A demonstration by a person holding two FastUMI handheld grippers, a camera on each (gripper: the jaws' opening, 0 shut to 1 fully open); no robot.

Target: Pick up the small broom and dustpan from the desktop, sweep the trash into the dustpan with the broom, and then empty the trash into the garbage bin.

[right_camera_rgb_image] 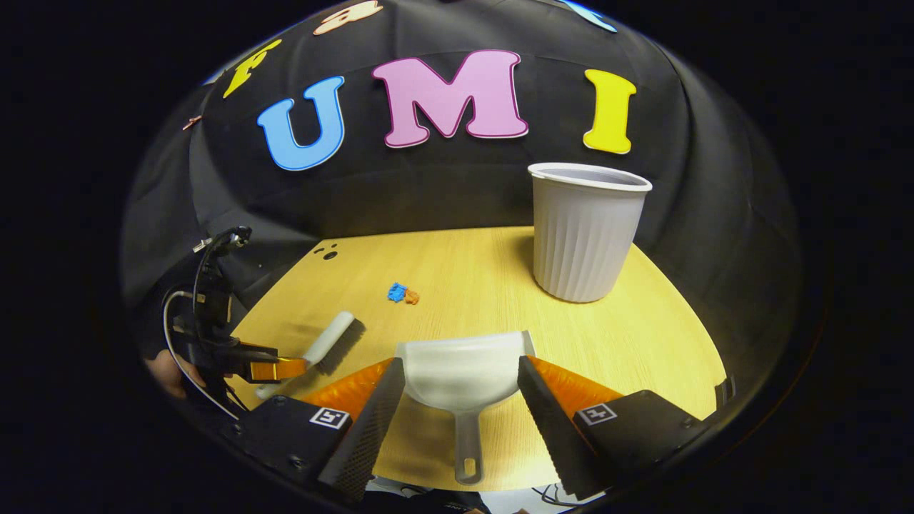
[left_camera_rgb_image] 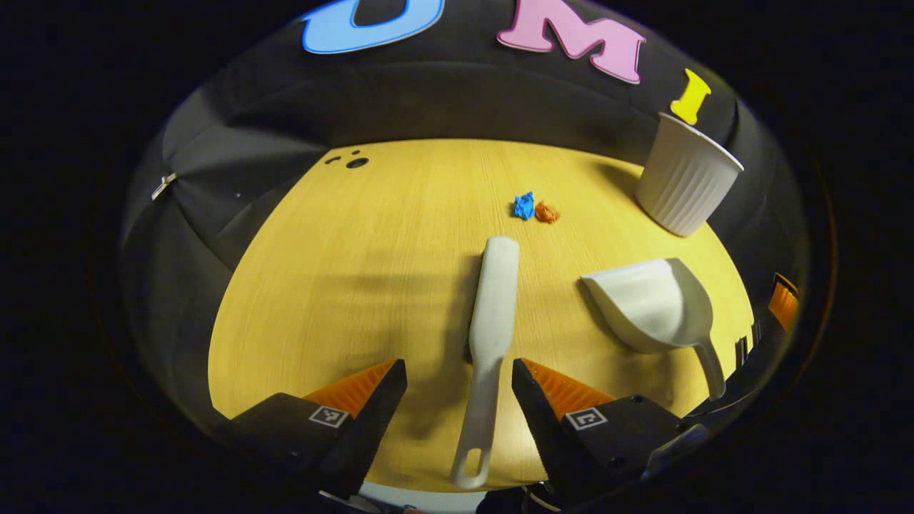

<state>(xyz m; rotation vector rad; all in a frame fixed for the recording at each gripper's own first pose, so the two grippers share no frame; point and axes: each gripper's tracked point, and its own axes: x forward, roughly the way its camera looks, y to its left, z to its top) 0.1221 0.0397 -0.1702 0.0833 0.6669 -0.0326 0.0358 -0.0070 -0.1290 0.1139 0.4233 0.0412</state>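
Observation:
The white small broom [left_camera_rgb_image: 491, 335] lies on the wooden desktop [left_camera_rgb_image: 371, 271], handle toward me. My left gripper [left_camera_rgb_image: 459, 378] is open, its fingers standing either side of the broom handle without touching it. The white dustpan [left_camera_rgb_image: 653, 303] rests to the broom's right. Blue and orange paper scraps [left_camera_rgb_image: 535, 208] lie farther back. In the right gripper view the dustpan [right_camera_rgb_image: 463, 375] sits between the open fingers of my right gripper [right_camera_rgb_image: 461, 378], handle [right_camera_rgb_image: 468, 446] pointing toward me. The broom [right_camera_rgb_image: 325, 346] lies at the left there, with the left gripper [right_camera_rgb_image: 268, 368] at its handle. The scraps [right_camera_rgb_image: 403, 293] lie mid-table.
A white ribbed garbage bin [right_camera_rgb_image: 585, 232] stands upright at the back right of the desktop [right_camera_rgb_image: 643, 335]; the left gripper view shows the same bin [left_camera_rgb_image: 684, 178]. Small dark holes [left_camera_rgb_image: 350, 160] mark the table's far left corner. A hand [right_camera_rgb_image: 168, 375] holds the left gripper.

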